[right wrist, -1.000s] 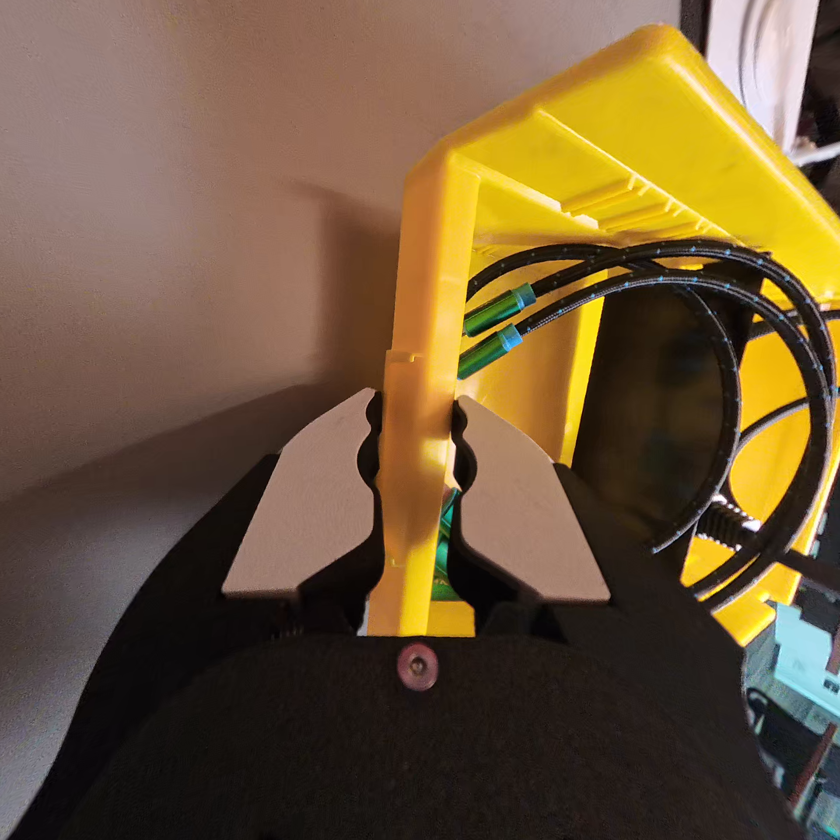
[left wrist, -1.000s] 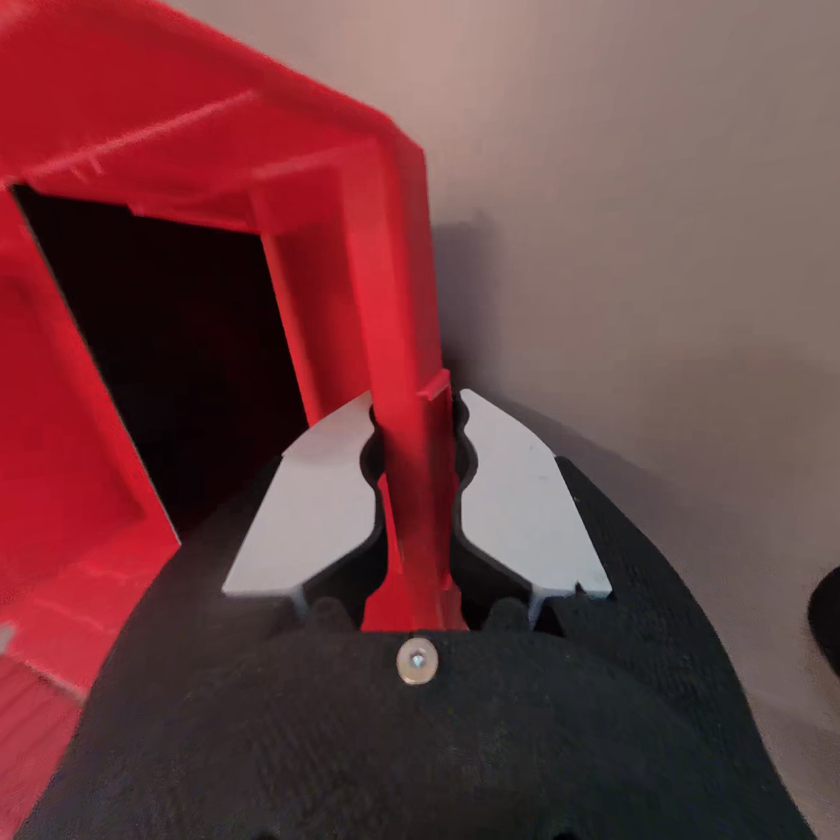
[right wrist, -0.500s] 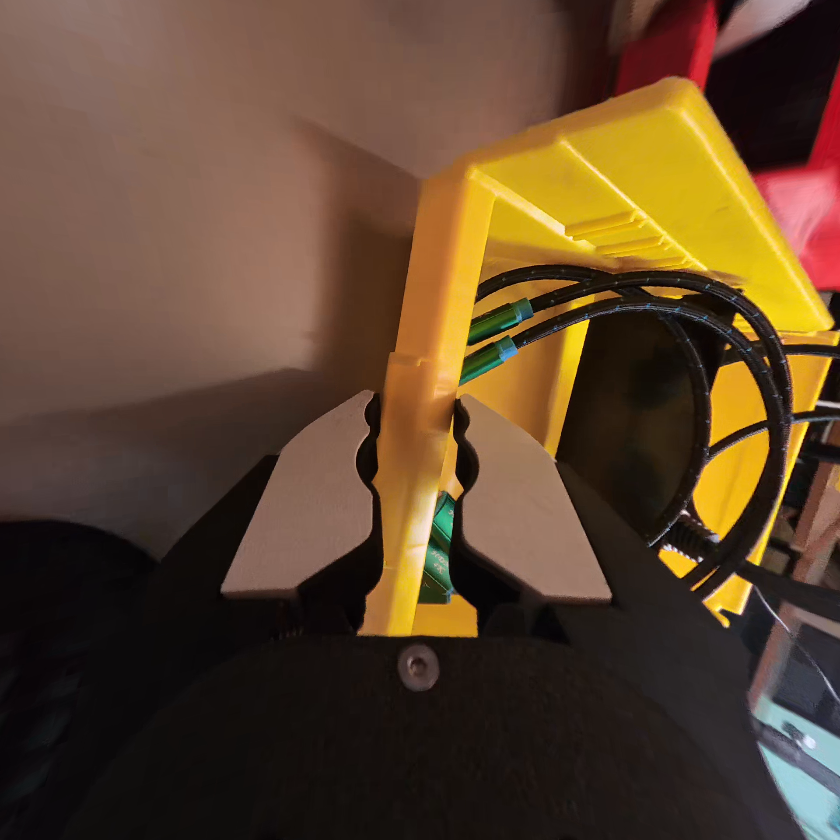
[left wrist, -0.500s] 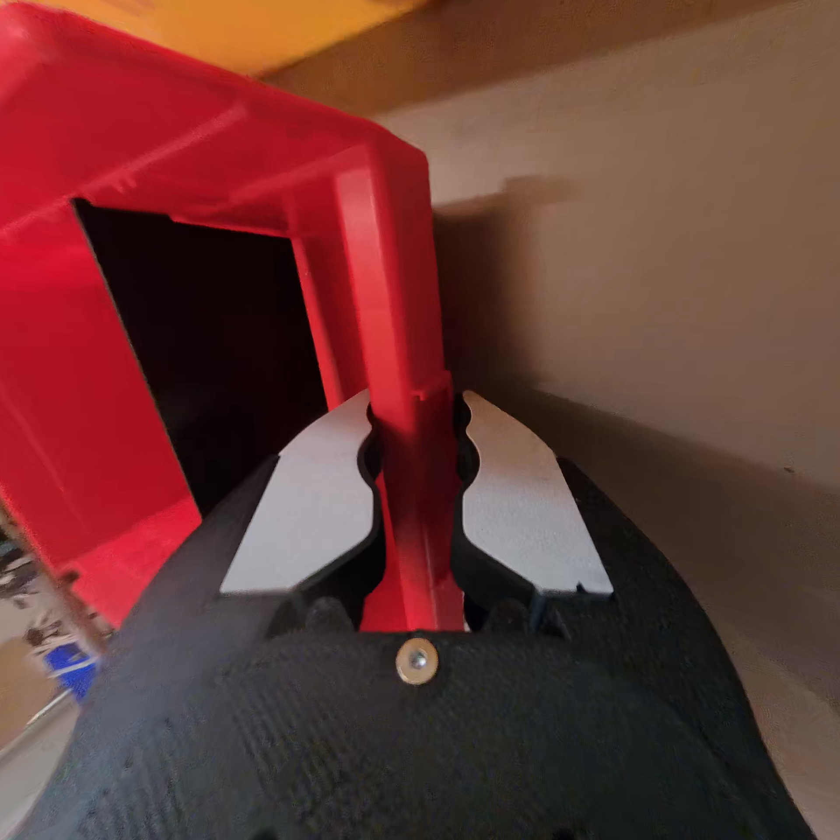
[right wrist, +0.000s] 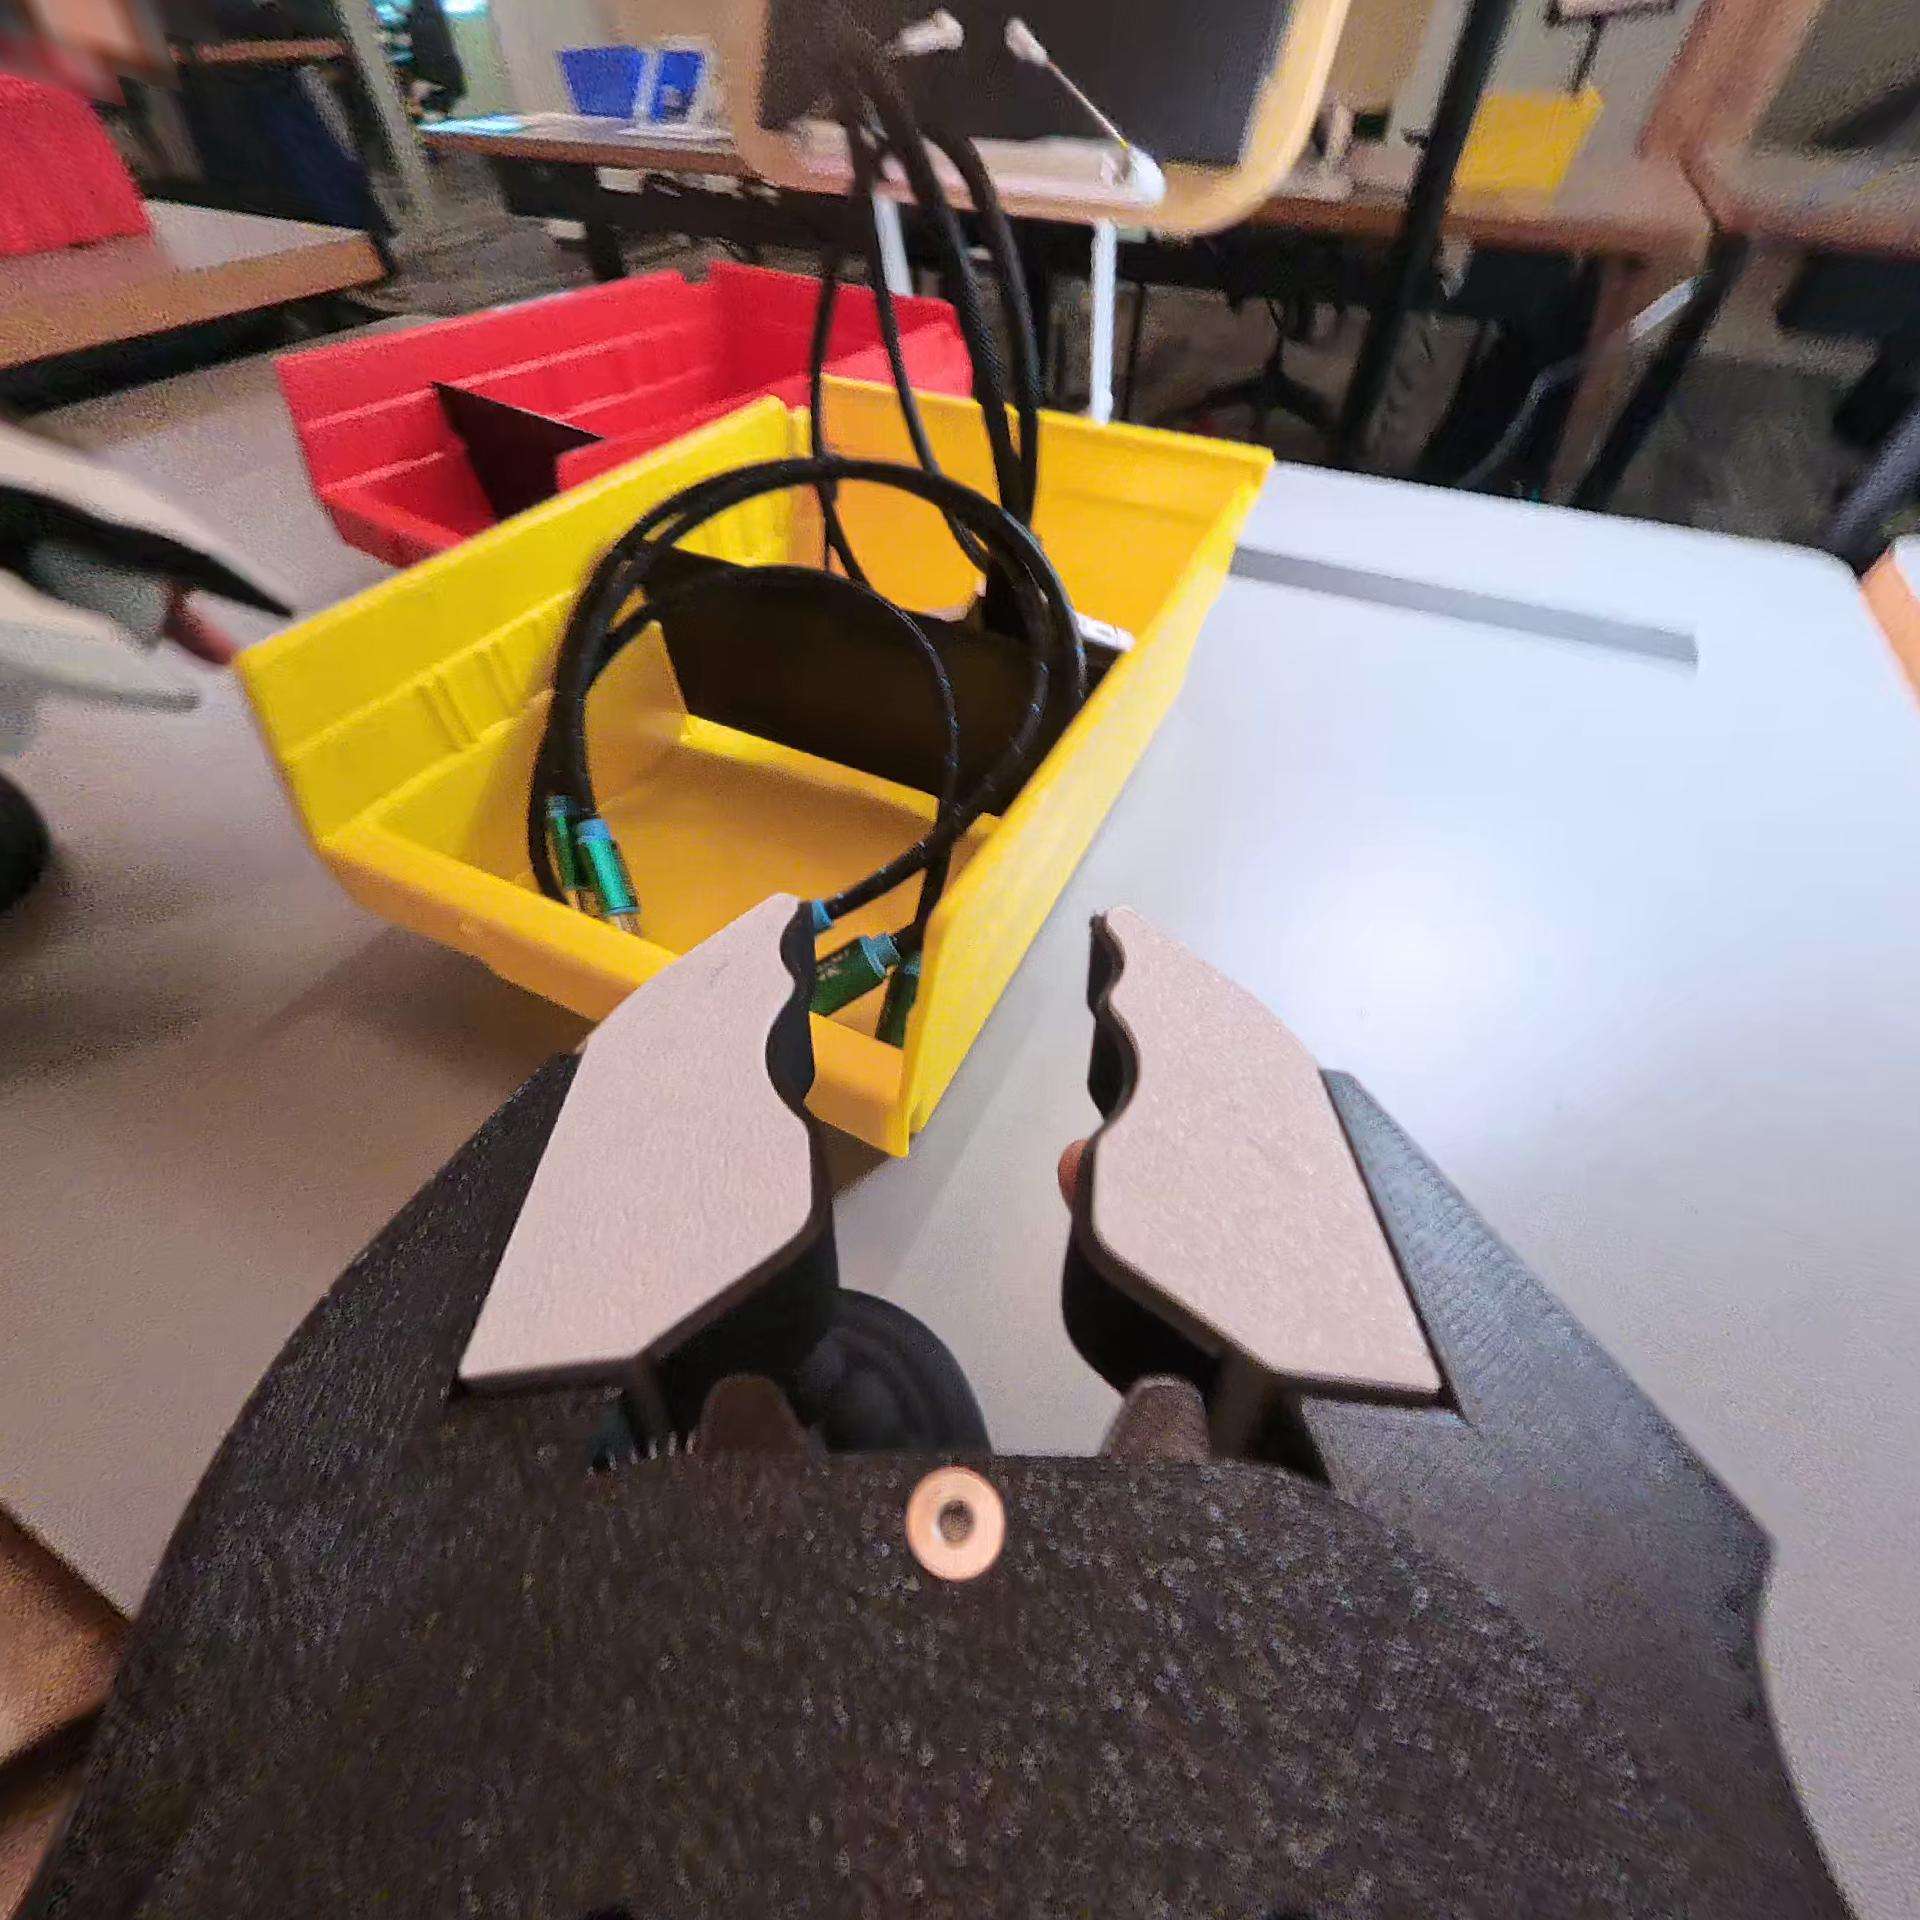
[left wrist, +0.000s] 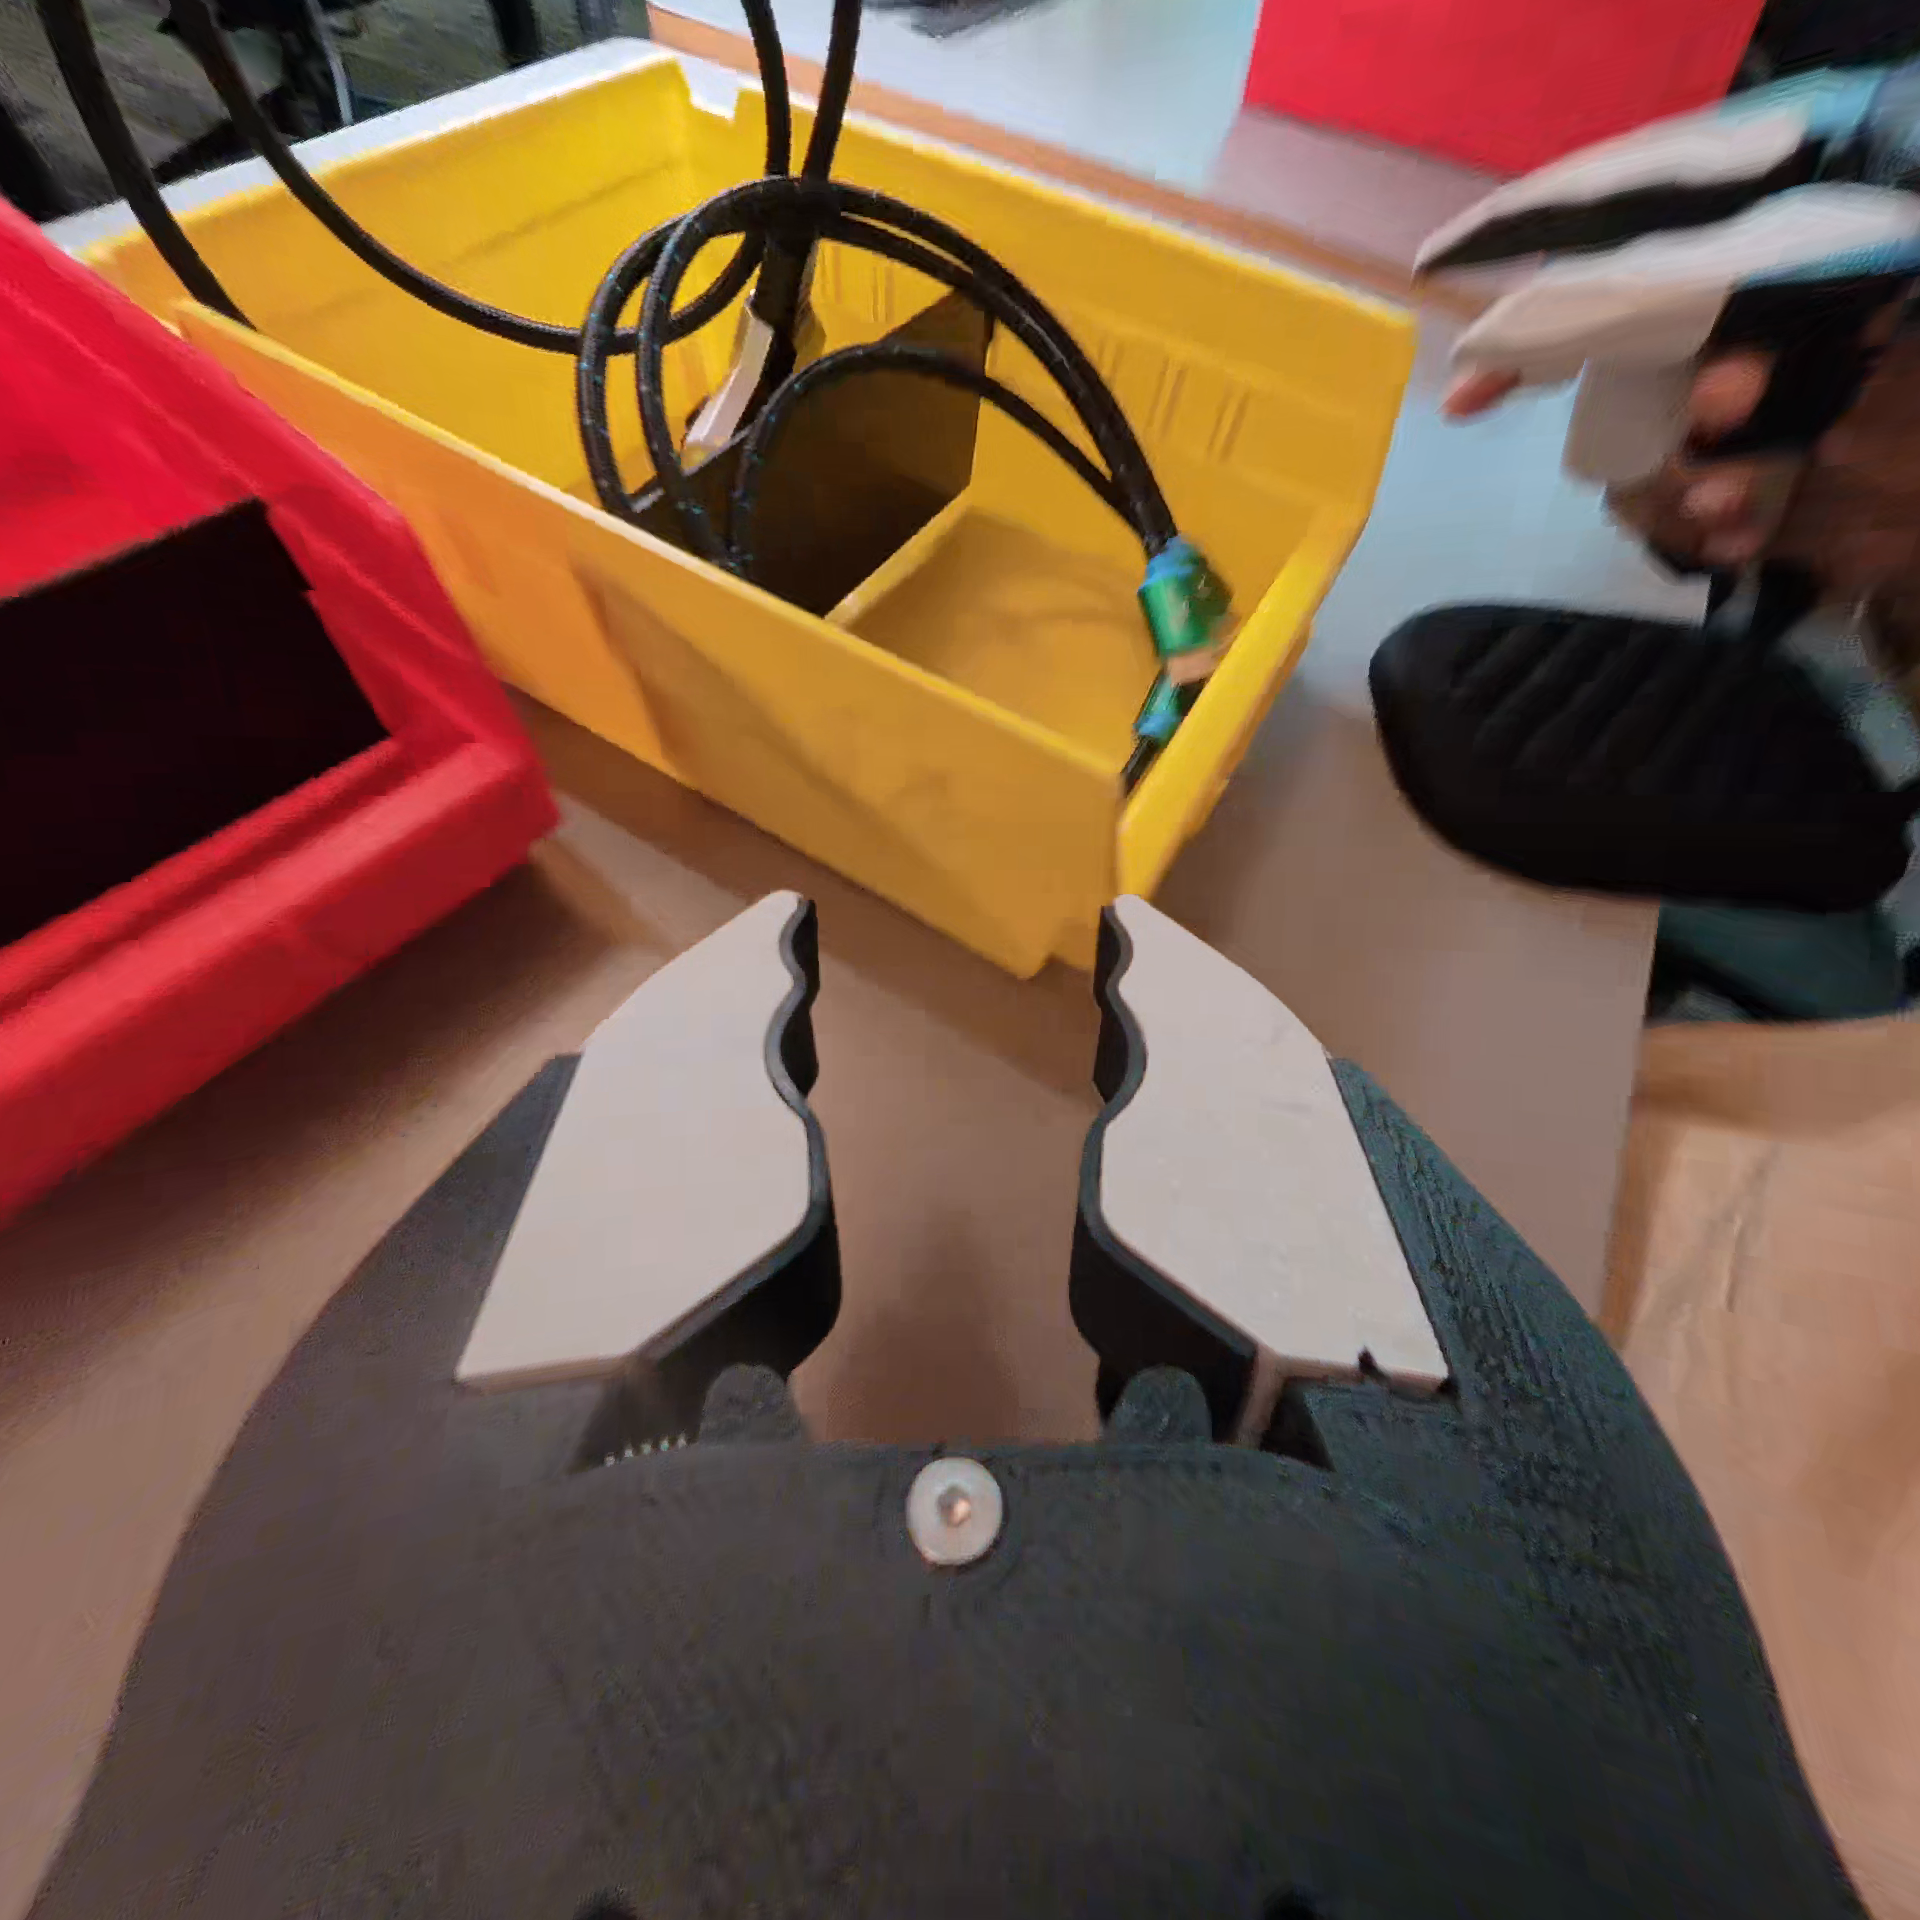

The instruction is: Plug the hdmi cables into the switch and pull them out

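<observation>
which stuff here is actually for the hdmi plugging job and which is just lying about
For the job:
- black braided hdmi cables with green plugs
- yellow plastic bin holding them
- open left gripper
- open right gripper

Lying about:
- red plastic bin
- black divider panel in the yellow bin
- grey table

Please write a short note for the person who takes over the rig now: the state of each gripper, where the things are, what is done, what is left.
Left gripper: open, empty, above the table, facing the yellow plastic bin.
Right gripper: open, empty, at the near corner of the same bin.
Black braided HDMI cables lie coiled in that bin, green plugs loose at its near end. A black divider stands inside. The red plastic bin sits behind it.
Done: both bins stand on the table.
Left: I cannot make out the switch; no plug is held, so plugging and pulling both remain.
</observation>
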Available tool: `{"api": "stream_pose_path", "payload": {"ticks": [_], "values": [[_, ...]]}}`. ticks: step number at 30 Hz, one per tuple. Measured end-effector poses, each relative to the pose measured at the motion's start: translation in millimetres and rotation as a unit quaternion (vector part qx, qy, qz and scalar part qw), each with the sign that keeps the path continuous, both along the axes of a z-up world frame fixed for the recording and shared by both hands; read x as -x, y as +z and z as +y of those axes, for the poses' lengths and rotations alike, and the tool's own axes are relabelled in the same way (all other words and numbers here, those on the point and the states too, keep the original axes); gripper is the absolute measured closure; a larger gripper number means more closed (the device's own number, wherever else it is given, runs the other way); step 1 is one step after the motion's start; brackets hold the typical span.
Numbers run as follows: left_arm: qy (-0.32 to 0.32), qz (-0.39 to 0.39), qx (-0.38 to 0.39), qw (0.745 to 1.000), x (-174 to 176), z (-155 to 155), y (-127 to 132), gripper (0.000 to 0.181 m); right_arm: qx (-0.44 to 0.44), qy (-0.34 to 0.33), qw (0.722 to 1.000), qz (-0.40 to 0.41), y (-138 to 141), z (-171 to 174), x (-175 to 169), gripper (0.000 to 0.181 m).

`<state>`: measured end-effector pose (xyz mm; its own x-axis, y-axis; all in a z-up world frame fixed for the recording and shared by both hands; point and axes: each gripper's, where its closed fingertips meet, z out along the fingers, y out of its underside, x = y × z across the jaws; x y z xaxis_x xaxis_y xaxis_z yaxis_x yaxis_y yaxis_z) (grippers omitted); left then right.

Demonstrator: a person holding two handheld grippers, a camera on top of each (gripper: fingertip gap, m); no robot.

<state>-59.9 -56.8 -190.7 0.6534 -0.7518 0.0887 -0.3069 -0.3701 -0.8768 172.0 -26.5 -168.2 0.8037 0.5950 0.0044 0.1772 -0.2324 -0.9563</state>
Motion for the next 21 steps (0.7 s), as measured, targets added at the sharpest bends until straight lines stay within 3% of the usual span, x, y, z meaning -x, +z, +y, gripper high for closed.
{"api": "stream_pose_path", "payload": {"ticks": [4, 8, 16, 21], "values": [[0.099, -0.091, 0.004, 0.991, -32, 1, -8, 0.119, 0.048, -0.025, 0.999, 0.005, -25, 16, 20, 0.126], [0.177, -0.103, -0.019, 0.979, -41, 22, -21, 0.124, 0.090, -0.051, 0.994, 0.022, -45, 34, 34, 0.134], [0.210, -0.053, -0.069, 0.974, -36, 33, -23, 0.151, 0.075, -0.076, 0.994, 0.018, -44, 38, 29, 0.161], [0.212, -0.057, -0.077, 0.973, -32, 34, -18, 0.153, 0.050, -0.082, 0.995, -0.008, -41, 35, 29, 0.169]]}}
